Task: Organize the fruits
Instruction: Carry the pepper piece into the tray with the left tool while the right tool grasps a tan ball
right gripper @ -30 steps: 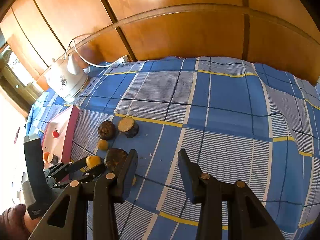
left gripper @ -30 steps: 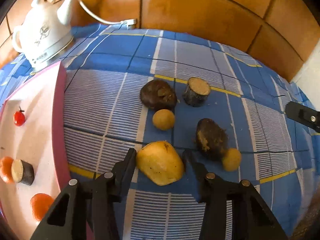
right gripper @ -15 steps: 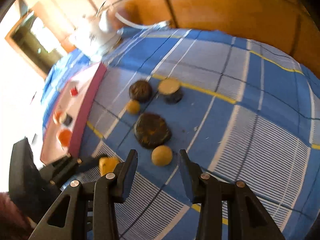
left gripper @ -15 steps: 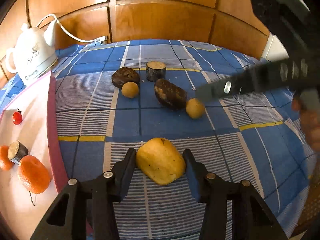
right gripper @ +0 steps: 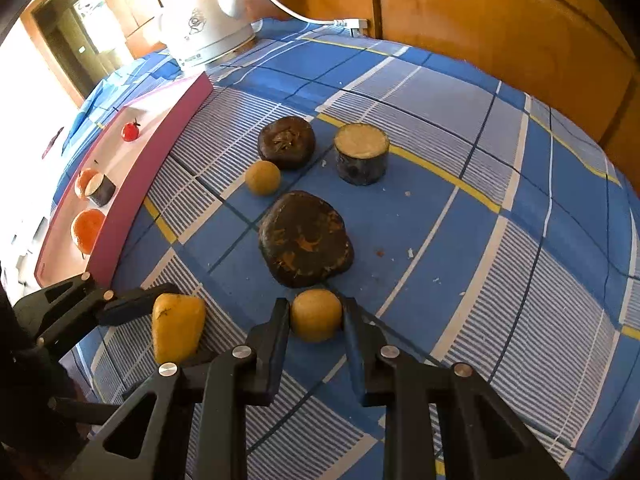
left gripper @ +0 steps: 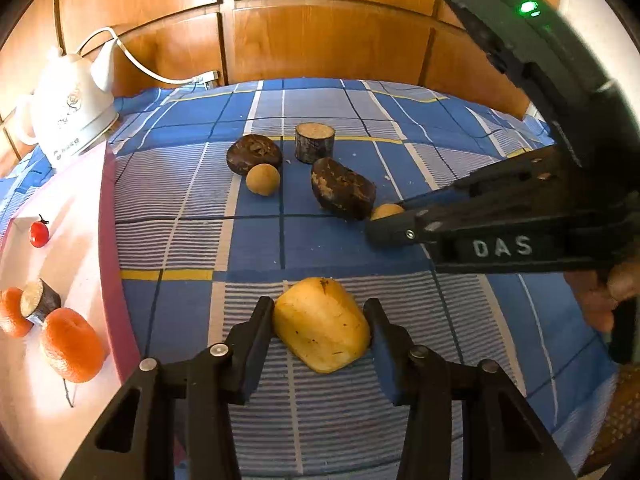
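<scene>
Left wrist view: right gripper (left gripper: 384,226) reads "DAS".

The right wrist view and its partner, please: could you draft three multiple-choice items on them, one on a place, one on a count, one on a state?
1. Where does the cherry tomato lie?
A. On the pink tray
B. On the blue cloth
C. Beside the cut log piece

2. How many oranges are on the tray?
A. One
B. Two
C. Four

3. What is between the right gripper fingers?
A. Nothing
B. The dark brown lump
C. A small tan ball

Key: 1 A, the tomato sits on the tray's pale surface near the kettle end. 2 B, two oranges show there, one partly behind a small log slice. 3 C, both pads press the ball's sides.
</scene>
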A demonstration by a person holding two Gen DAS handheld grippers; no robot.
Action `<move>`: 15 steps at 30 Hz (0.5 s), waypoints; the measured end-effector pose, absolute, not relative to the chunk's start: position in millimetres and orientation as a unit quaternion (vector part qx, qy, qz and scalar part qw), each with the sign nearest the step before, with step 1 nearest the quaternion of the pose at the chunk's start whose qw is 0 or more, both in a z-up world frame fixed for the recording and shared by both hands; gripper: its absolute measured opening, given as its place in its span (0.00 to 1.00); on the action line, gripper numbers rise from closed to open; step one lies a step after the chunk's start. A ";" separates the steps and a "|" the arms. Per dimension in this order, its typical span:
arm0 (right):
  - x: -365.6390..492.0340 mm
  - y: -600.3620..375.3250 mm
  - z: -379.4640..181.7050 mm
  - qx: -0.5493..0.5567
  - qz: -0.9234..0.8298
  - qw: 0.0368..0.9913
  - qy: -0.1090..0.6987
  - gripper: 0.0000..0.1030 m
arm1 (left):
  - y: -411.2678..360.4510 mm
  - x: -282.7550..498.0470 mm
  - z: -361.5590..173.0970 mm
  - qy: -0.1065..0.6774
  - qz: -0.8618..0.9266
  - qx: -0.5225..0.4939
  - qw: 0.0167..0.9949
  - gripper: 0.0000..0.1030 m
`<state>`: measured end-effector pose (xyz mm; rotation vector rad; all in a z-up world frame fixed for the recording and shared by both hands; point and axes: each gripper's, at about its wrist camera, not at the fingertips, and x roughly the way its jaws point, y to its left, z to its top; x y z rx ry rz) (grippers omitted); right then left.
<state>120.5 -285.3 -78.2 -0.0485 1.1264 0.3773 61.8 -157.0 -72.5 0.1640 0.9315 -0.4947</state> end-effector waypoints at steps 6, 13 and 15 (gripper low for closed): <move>119.4 -289.4 -80.3 -0.003 0.180 0.829 0.529 0.26 | -137.7 52.7 -46.4 0.442 -0.257 0.028 0.859 0.45; 117.1 -284.8 -80.8 -0.019 0.173 0.831 0.528 0.26 | -74.3 77.3 -9.1 0.426 -0.209 -0.040 0.880 0.45; 116.7 -282.6 -80.8 -0.029 0.172 0.832 0.527 0.26 | -50.7 95.2 -7.5 0.434 -0.177 -0.065 0.881 0.45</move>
